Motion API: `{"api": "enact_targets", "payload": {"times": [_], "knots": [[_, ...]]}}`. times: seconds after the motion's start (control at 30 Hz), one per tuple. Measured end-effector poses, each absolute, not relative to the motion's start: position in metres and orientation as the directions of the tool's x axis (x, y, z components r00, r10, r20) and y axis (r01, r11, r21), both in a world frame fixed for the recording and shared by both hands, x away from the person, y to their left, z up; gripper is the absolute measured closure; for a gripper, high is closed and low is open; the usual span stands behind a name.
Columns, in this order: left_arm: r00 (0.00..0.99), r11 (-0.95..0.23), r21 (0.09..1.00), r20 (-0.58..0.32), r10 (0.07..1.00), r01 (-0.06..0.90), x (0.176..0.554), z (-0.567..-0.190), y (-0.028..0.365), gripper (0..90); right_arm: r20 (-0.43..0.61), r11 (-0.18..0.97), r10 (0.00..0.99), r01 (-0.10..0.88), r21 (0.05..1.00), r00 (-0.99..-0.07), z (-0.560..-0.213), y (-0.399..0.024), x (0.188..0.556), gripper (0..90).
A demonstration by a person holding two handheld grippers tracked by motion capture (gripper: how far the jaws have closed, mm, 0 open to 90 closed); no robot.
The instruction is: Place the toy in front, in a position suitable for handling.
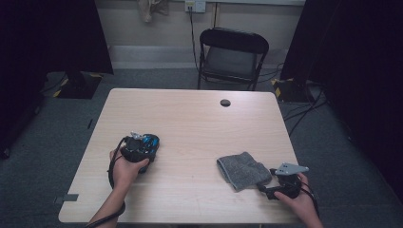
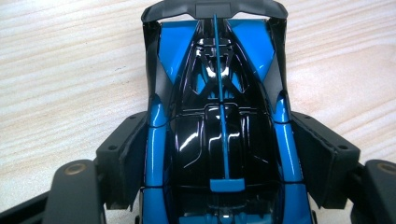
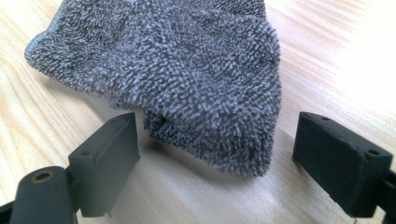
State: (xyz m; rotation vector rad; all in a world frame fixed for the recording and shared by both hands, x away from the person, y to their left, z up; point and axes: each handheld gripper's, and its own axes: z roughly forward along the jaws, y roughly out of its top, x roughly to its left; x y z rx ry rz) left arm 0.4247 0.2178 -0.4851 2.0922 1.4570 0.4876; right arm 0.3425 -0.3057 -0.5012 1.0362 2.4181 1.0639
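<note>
A blue and black toy car (image 1: 149, 141) (image 2: 219, 93) sits on the light wooden table (image 1: 190, 114) at the left front. My left gripper (image 1: 141, 146) (image 2: 219, 156) is shut on it, one pad (image 2: 126, 156) against each flank of the body. At the right front lies a crumpled grey terry cloth (image 1: 243, 170) (image 3: 177, 70). My right gripper (image 1: 266, 189) (image 3: 219, 154) stands open at the cloth's near right corner. That corner hangs between the jaws, and neither pad (image 3: 109, 154) touches it.
A cable hole (image 1: 225, 102) marks the table's far middle. A black folding chair (image 1: 232, 57) stands beyond the far edge. Dark curtains hang at both sides, and cables lie on the floor to the right.
</note>
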Motion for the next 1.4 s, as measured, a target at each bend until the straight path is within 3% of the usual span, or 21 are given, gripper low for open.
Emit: {"api": "enact_targets", "payload": {"times": [0.53, 1.13, 1.4], "knots": [[0.430, -0.356, 0.615, 0.030, 0.902, 0.704, 0.421, -0.465, 0.220, 27.8, 0.014, 0.464, 0.721, 0.497, 0.733, -0.693, -0.501, -0.306, 0.343, 13.5], [0.457, -0.362, 0.645, 0.022, 0.889, 0.673, 0.419, -0.452, 0.222, 28.3, 0.015, 0.464, 0.720, 0.497, 0.733, -0.694, -0.501, -0.306, 0.343, 13.5], [0.474, -0.389, 0.615, 0.029, 0.880, 0.686, 0.423, -0.463, 0.217, 28.3, 0.015, 0.464, 0.720, 0.497, 0.733, -0.694, -0.501, -0.306, 0.343, 13.4]]}}
